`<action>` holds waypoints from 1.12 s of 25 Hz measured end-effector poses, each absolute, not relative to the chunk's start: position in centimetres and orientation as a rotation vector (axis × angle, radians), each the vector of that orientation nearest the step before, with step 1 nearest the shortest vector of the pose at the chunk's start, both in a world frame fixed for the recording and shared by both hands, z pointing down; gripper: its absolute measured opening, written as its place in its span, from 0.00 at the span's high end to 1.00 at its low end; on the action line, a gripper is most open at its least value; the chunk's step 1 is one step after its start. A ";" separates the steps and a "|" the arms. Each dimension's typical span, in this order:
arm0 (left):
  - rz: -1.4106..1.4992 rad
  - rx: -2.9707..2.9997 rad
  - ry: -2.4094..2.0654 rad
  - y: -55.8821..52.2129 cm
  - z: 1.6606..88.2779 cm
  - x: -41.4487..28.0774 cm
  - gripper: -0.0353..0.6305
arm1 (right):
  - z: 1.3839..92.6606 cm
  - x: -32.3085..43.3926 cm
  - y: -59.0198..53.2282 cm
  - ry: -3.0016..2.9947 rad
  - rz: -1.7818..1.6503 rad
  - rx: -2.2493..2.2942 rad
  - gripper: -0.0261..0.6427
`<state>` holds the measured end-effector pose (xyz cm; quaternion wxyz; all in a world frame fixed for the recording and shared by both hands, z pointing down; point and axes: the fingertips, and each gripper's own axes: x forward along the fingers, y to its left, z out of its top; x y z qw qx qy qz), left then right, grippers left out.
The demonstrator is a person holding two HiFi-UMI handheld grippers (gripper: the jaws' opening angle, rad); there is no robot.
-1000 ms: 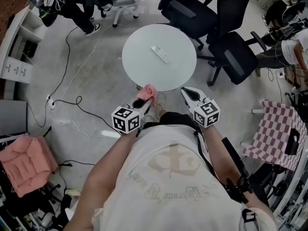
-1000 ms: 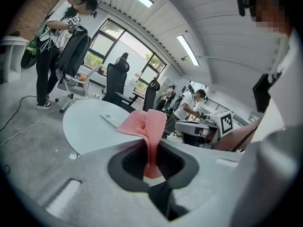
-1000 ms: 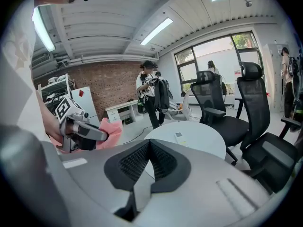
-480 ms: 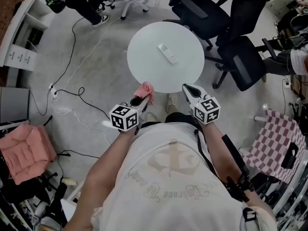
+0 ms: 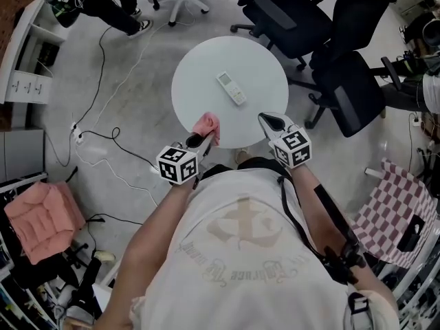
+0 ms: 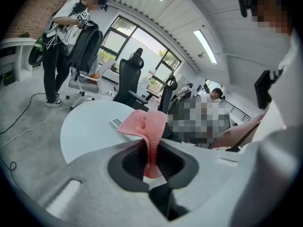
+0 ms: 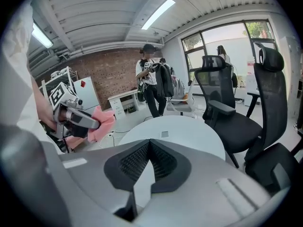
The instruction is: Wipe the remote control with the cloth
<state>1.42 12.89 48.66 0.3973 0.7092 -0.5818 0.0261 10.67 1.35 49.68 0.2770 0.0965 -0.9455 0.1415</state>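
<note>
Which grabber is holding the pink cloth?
The left gripper: its jaws are clamped on the pink cloth. The right gripper is shut with nothing between its jaws.

Straight ahead of the person stands the surface (image 5: 199, 67), and the remote (image 5: 232, 88) lies on it, about the middle, a touch to the right. At the near edge, on the left side, sit the left tongs (image 5: 203, 137) with the cloth (image 5: 207, 126) caught between them, short of the remote and apart from it. Right of the cloth, at that same near edge, are the right tongs (image 5: 269, 120). Behind the surface to the right stands a chair (image 5: 292, 19), with a second chair (image 5: 354, 88) nearer, just beside the surface's right edge. Left of the surface, cables (image 5: 103, 139) trail over the floor (image 5: 144, 108), and a shelf unit (image 5: 27, 67) stands far left.
</note>
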 end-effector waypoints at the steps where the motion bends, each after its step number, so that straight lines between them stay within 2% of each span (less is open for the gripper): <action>1: 0.073 1.791 -1.474 12.1 48.8 1.3 0.90 | 50.0 10.4 0.5 -2.532 0.377 0.249 0.95; 12: 0.130 1.730 -1.496 5.2 49.8 -0.5 0.90 | 52.7 7.6 -5.8 -2.455 0.310 0.113 0.95; 28: 0.308 1.840 -1.220 2.0 52.3 -2.7 0.90 | 57.5 4.4 -3.9 -2.311 0.393 0.187 0.95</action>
